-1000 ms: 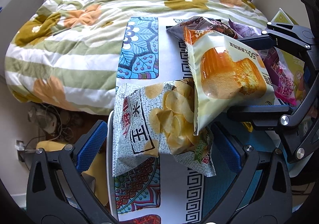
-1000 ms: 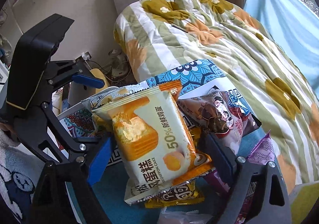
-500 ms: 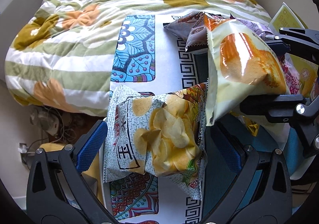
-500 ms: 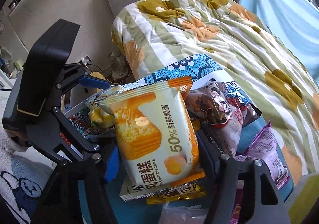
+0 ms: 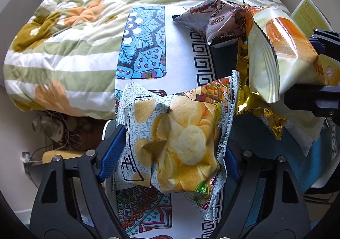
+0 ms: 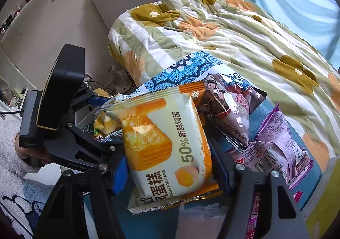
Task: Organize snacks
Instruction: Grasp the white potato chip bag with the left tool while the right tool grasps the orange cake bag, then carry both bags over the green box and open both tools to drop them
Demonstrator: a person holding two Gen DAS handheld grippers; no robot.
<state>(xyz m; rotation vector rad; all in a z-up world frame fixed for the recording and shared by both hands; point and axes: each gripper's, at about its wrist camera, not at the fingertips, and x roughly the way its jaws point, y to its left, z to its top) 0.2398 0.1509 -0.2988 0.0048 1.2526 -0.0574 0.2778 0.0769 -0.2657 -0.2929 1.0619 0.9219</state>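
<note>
The left gripper [image 5: 172, 154] is closing, its blue pads pinching the crinkled grey-white potato chip bag [image 5: 176, 143] by its sides above the patterned tabletop [image 5: 180, 64]. The right gripper [image 6: 170, 166] is clamping the cream-and-orange chiffon cake packet [image 6: 167, 143] upright, probably to sort each separately.

A grey-speckled foil bag of potato chips [image 5: 176, 143], puffed and creased, is pinched across its middle, lifted off the patterned desk near its bed-side edge. A cream-and-orange chiffon cake packet [image 6: 167, 145] stands upright, gripped at both sides. Behind it lie a brown chocolate-flavour packet [image 6: 229, 109], a purple packet [image 6: 276, 145] and a gold foil packet [image 5: 252, 101].
</note>
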